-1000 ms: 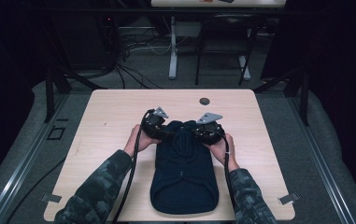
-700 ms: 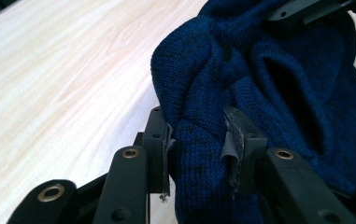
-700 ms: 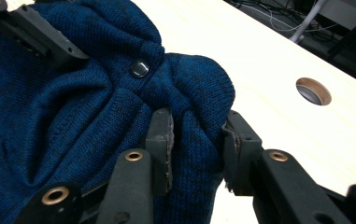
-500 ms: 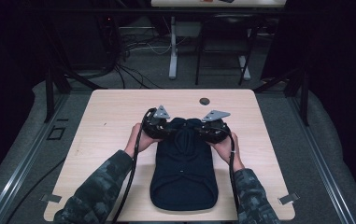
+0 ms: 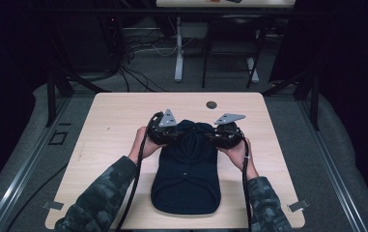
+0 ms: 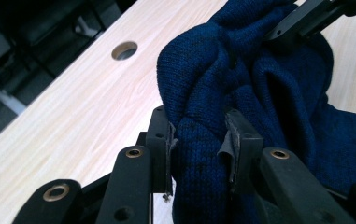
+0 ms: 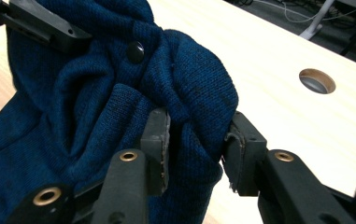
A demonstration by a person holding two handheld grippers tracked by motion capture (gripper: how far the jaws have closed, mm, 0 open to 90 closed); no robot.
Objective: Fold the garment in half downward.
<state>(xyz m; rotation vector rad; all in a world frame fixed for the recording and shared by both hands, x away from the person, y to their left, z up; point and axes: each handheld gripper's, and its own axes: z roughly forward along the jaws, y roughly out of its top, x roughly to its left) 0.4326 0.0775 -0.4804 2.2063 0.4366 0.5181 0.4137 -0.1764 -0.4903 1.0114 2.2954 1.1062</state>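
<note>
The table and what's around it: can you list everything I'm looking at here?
Knitted garment: one, dark blue, flat on the near middle of the table, its far end bunched and lifted.
Snap button: one, dark, on the bunched far end of the garment.
Table: one, light wood, centre of the room.
Cable hole: one, round, near the table's far edge.
Floor cables: a tangle, dark and pale, beyond the table.
Second table: one, pale legs, at the back.
Left gripper: one, black, fingers pinching the garment's far left part.
Right gripper: one, black, fingers pinching the far right part.
Sleeves: two, camouflage, bottom edge.
</note>
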